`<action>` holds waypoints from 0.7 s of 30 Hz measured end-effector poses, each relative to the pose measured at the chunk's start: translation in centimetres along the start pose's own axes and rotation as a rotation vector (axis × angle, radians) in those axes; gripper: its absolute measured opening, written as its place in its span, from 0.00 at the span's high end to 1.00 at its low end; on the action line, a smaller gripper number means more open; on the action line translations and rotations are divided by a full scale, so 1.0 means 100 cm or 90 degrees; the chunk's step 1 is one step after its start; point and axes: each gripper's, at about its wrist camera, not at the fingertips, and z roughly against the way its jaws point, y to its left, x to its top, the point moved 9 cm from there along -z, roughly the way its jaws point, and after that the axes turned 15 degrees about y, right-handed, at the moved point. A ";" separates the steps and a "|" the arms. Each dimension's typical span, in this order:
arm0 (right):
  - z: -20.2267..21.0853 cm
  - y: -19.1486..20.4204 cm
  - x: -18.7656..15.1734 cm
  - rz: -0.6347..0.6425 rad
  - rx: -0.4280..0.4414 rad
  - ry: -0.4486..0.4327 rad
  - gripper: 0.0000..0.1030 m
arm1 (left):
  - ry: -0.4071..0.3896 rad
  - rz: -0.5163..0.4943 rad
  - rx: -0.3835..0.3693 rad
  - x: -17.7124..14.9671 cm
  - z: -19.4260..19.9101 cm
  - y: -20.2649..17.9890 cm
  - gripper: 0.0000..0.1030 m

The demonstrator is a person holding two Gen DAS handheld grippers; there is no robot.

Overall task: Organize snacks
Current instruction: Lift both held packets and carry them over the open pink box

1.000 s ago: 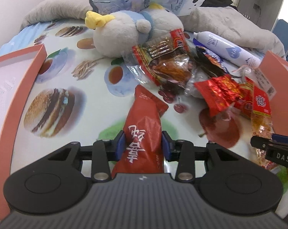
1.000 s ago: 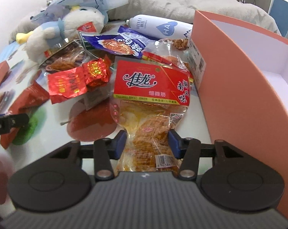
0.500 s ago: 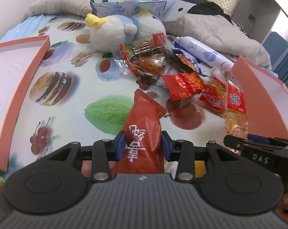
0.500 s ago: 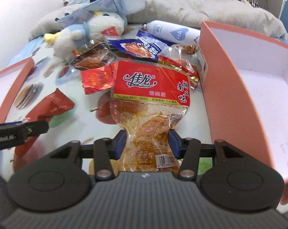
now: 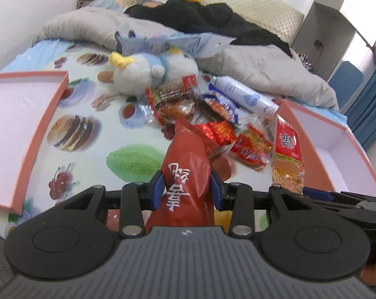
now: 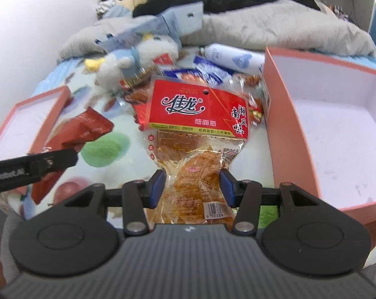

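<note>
My left gripper (image 5: pixel 187 190) is shut on a dark red snack packet (image 5: pixel 186 172) with white characters, held up above the printed bedsheet. My right gripper (image 6: pixel 194 186) is shut on a clear packet of orange gluten strips with a red header (image 6: pixel 197 134), also lifted off the bed. Each gripper shows in the other's view: the right one with its packet (image 5: pixel 286 154) at the right, the left one with the red packet (image 6: pixel 80 129) at the left. A heap of several more snack packets (image 5: pixel 212 114) lies in the middle of the bed.
A pink box (image 6: pixel 282 134) with a white inside stands open to the right, and a shallower pink lid or tray (image 5: pixel 42 127) lies to the left. A plush bird (image 5: pixel 148 72), a white spray bottle (image 5: pixel 240 94) and grey bedding (image 5: pixel 262 67) lie behind the heap.
Both grippers have risen and drawn back with their packets, which hung just over the sheet before. More of both pink boxes and the bed now shows.
</note>
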 end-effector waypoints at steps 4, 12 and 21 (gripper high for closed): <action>0.022 -0.001 0.007 -0.001 0.008 -0.024 0.50 | -0.021 -0.006 -0.004 0.006 0.018 -0.015 0.57; 0.062 -0.019 0.025 -0.010 0.014 -0.068 0.50 | -0.056 -0.013 -0.018 0.025 0.046 -0.050 0.57; 0.115 -0.048 0.055 -0.023 0.006 -0.134 0.50 | -0.104 -0.046 -0.055 0.057 0.080 -0.106 0.57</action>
